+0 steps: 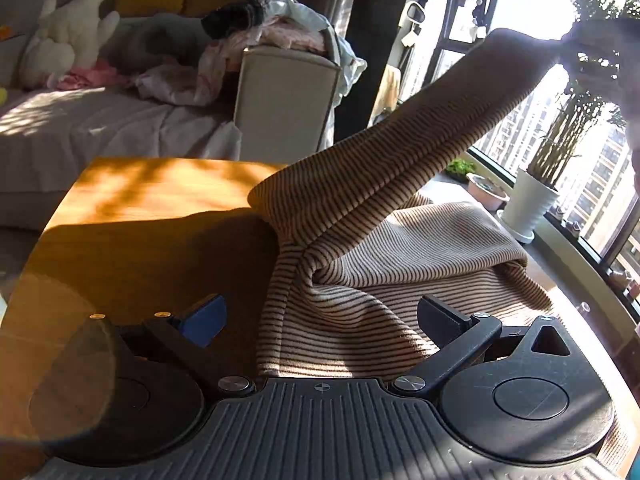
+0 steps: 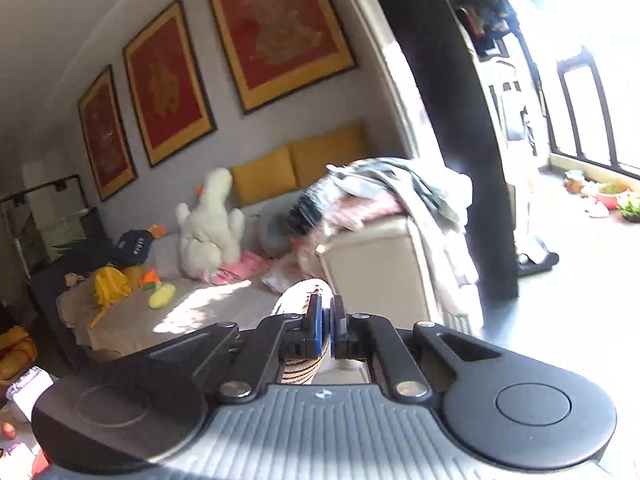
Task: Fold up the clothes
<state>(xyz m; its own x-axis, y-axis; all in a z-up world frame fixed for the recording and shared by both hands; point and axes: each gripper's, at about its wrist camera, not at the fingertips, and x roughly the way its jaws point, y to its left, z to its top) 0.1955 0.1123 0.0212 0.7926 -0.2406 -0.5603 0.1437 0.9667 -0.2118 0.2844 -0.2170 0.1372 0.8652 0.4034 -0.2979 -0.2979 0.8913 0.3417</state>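
A beige garment with thin brown stripes (image 1: 384, 280) lies bunched on the wooden table (image 1: 152, 208). One sleeve (image 1: 460, 120) is stretched up and to the right, off the table. My left gripper (image 1: 320, 320) hovers low over the garment's near part, open, with striped cloth below the gap and nothing pinched. My right gripper (image 2: 326, 320) is shut on the striped sleeve end (image 2: 304, 296), which bulges up behind the blue pads and hangs below them. In the left wrist view the top of the sleeve ends in glare and blur, so the right gripper cannot be made out there.
A cream laundry bin (image 1: 284, 100) piled with clothes stands behind the table. Beyond it is a sofa (image 2: 192, 300) with a white plush toy (image 2: 212, 224) and yellow cushions. Potted plants (image 1: 536, 196) line the window ledge at the right.
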